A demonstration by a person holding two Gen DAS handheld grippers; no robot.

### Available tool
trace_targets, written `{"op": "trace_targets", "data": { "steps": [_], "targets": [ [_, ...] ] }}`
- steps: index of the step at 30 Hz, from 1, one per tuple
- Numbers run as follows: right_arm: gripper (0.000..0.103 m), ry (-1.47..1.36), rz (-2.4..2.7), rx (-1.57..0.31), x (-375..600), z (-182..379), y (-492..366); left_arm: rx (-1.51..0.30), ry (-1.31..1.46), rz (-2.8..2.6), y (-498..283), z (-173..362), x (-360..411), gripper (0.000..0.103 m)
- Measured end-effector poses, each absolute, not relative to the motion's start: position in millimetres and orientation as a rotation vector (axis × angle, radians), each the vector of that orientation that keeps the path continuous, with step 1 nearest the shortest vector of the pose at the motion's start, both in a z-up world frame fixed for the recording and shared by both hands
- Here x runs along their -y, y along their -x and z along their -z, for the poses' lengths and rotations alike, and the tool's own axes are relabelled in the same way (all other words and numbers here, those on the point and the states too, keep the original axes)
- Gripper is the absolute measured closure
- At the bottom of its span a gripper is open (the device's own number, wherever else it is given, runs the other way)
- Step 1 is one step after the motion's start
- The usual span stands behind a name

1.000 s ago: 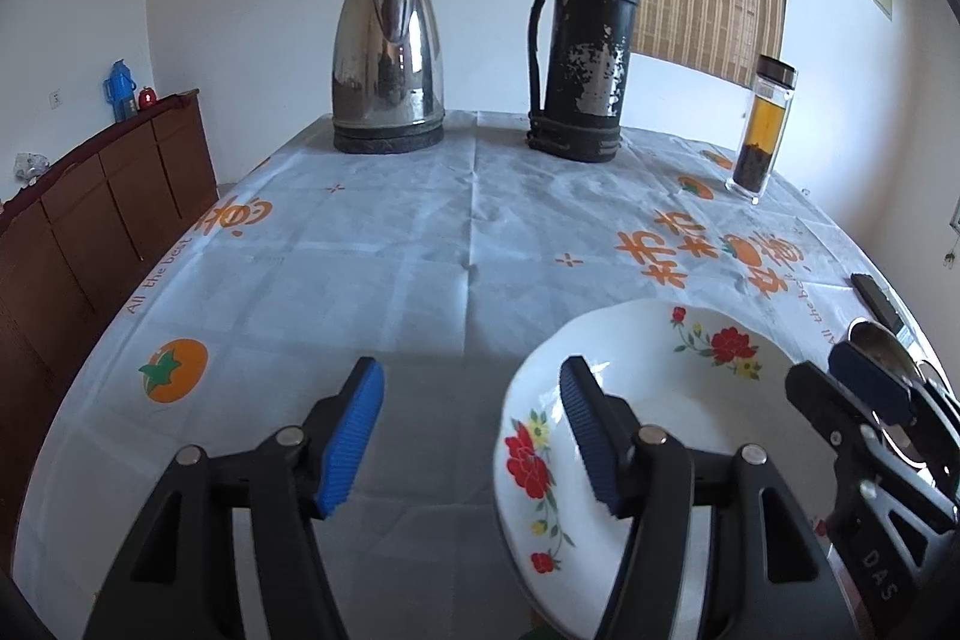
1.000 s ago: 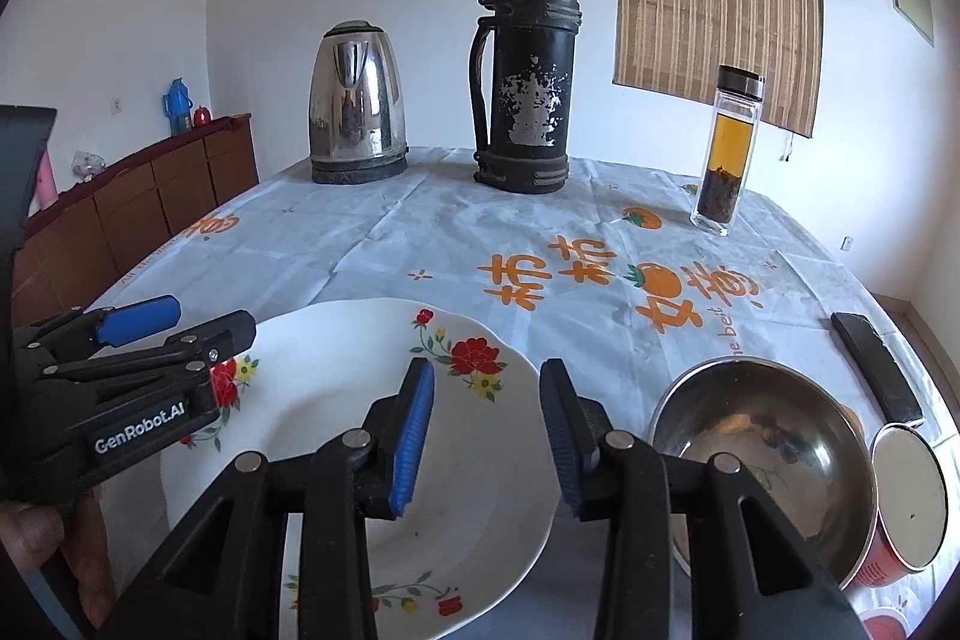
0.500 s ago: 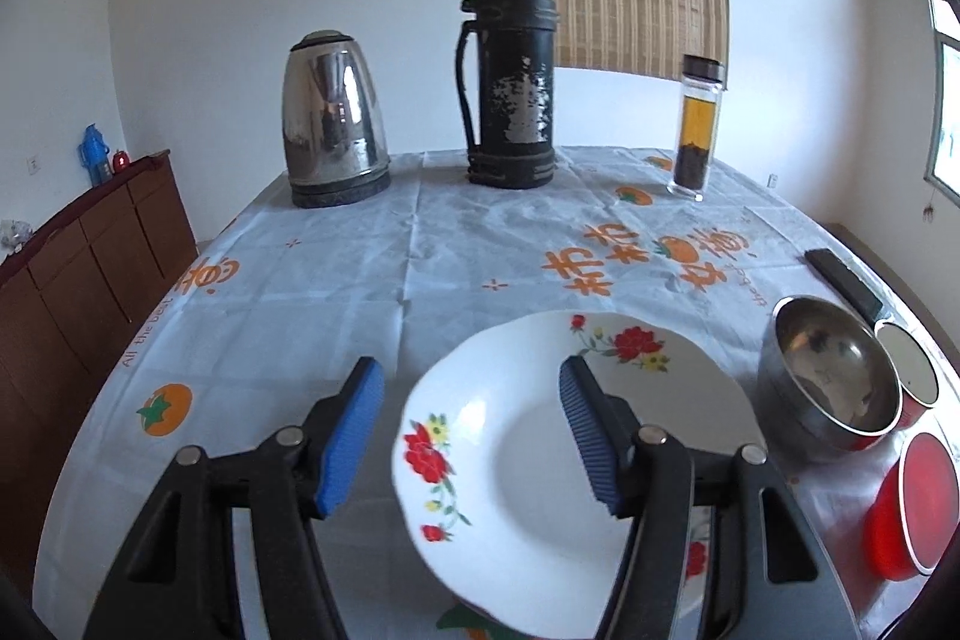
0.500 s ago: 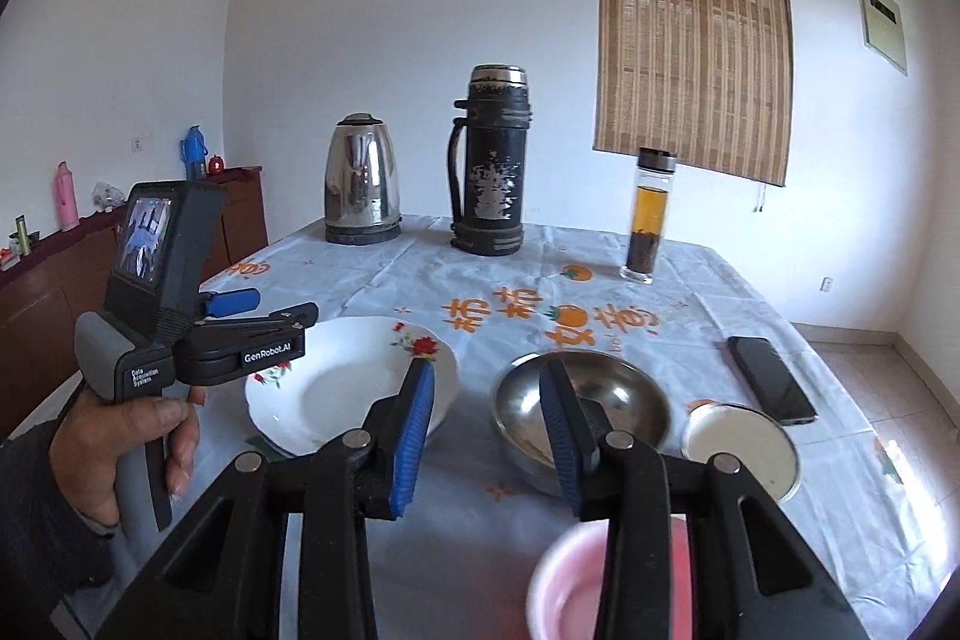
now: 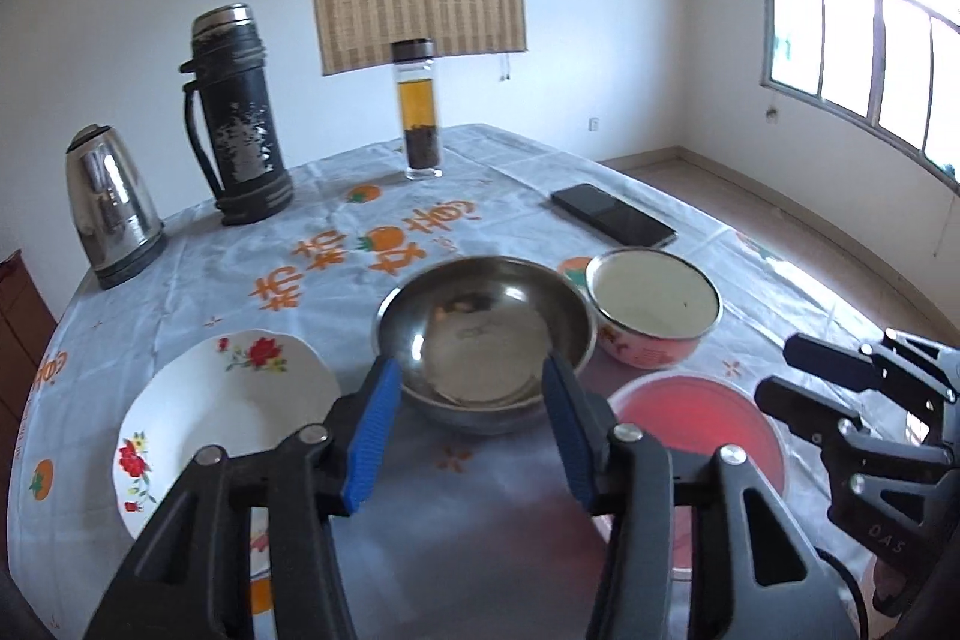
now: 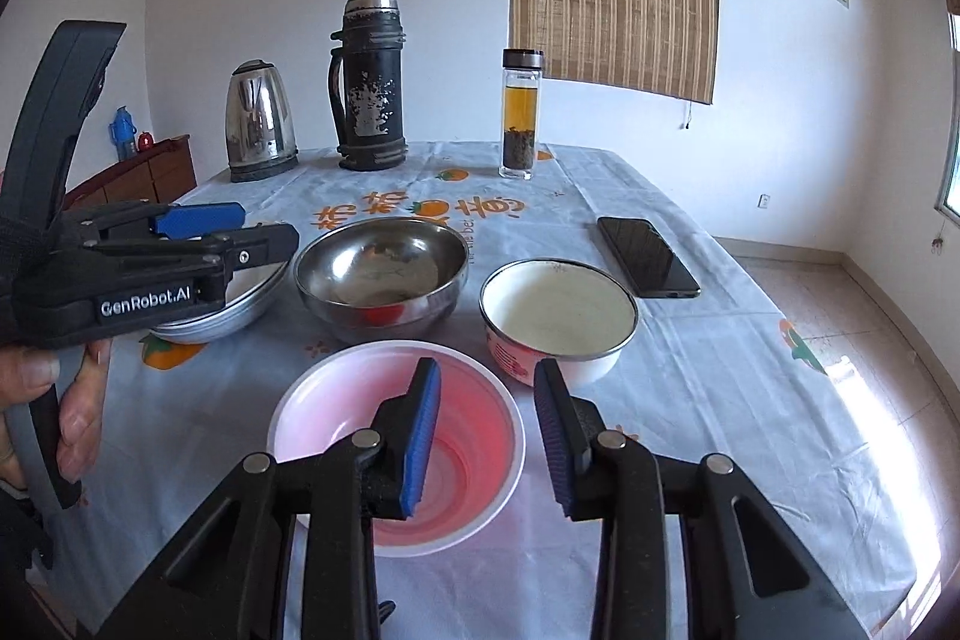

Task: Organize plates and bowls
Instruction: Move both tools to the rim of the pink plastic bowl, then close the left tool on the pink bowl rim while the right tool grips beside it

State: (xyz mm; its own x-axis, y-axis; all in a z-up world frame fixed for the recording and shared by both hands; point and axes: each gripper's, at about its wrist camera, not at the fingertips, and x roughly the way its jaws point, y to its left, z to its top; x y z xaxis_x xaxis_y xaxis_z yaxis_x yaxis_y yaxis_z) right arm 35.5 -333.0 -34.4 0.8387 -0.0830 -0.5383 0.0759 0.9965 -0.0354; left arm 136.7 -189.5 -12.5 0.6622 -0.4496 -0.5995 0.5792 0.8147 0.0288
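Steel bowl (image 5: 486,334) sits rim-close among pink bowl (image 6: 396,442) and plate (image 5: 228,412); both claws, just narrowing, stand spread, empty.

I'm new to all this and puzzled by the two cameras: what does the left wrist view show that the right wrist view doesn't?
Only the left wrist view shows the flowers on the white plate and a big window. Only the right wrist view shows the person's hand and a wooden cabinet. Both show the steel bowl, enamel bowl, pink bowl, kettle, black flask, tea bottle and phone.
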Motion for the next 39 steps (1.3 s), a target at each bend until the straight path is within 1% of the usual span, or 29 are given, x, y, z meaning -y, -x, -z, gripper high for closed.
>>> {"op": "trace_targets", "data": {
  "steps": [4,6,19,24,31,32,33,34,36,39],
  "targets": [
    [0.074,0.006,0.086,-0.589,338.1,42.9,-36.2,-0.683,-0.188,0.653,-140.4,27.2,186.9,0.07],
    [0.075,0.003,0.089,-0.598,339.4,47.2,-37.0,-0.713,-0.185,0.661,-141.5,34.3,186.3,0.074],
    [0.076,0.0,0.106,-0.648,345.5,57.9,-34.3,-0.746,-0.217,0.739,-122.8,45.2,200.4,0.074],
    [0.083,-0.015,0.094,-0.649,344.8,59.2,-32.4,-0.77,-0.198,0.753,-124.4,48.7,200.0,0.074],
    [0.084,-0.015,0.092,-0.658,343.5,62.4,-33.2,-0.784,-0.203,0.757,-125.7,52.2,201.1,0.074],
    [0.086,-0.016,0.091,-0.659,343.5,62.8,-33.1,-0.785,-0.207,0.76,-125.5,52.7,201.9,0.075],
    [0.089,-0.015,0.091,-0.66,343.4,63.1,-33.2,-0.784,-0.213,0.761,-124.8,53.2,203.0,0.081],
    [0.09,-0.015,0.091,-0.661,343.5,63.3,-33.6,-0.784,-0.214,0.77,-123.7,53.4,203.7,0.086],
    [0.091,-0.015,0.089,-0.66,343.1,64.2,-34.5,-0.779,-0.221,0.785,-121.0,52.8,205.5,0.091],
    [0.091,-0.019,0.087,-0.658,343.7,64.4,-34.5,-0.773,-0.23,0.789,-118.9,52.8,207.0,0.094]
  ]
}}
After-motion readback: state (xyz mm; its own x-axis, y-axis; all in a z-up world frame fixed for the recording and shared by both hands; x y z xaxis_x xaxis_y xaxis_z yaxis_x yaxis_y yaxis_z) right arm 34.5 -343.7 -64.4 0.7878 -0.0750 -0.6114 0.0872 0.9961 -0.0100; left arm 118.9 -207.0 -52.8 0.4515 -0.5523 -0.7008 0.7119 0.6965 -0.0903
